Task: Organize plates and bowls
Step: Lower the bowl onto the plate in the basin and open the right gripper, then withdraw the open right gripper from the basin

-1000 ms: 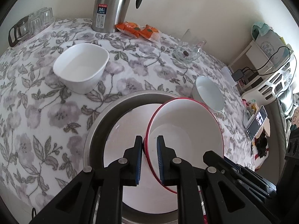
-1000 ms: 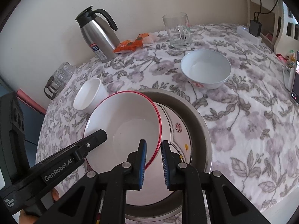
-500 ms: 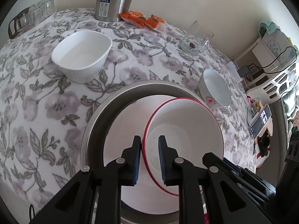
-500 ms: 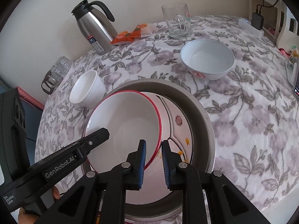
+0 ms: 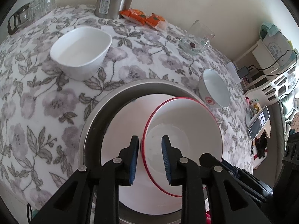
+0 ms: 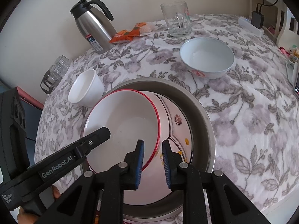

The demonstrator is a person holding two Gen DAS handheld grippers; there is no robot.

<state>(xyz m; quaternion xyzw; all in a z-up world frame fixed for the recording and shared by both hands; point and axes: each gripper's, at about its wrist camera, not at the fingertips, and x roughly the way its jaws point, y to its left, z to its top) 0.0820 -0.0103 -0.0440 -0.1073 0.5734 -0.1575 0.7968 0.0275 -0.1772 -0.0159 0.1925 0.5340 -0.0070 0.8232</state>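
A red-rimmed white plate [image 5: 186, 127] [image 6: 127, 119] leans inside the steel basin [image 5: 89, 123] [image 6: 203, 115], on a patterned white plate [image 6: 177, 123]. My left gripper [image 5: 149, 138] straddles the plate's near-left rim. Its jaws are opening, and the right pad stands off the rim. My right gripper [image 6: 152, 142] straddles the opposite rim, also opening, with a gap on both sides. A white square bowl [image 5: 80, 50] [image 6: 86, 89] and a round white bowl with a red mark [image 5: 214, 91] [image 6: 207, 57] sit on the floral cloth beyond the basin.
At the back stand a steel thermos [image 6: 93, 29], orange snack packets [image 5: 142, 17], a glass mug [image 6: 176, 20] and a rack of small glasses [image 5: 29, 13]. A phone [image 5: 258, 123] lies at the table's right edge, with shelves and cables beyond it.
Both pairs of jaws were shut on the red-rimmed plate's rim and have spread apart. The plate has sunk lower into the basin.
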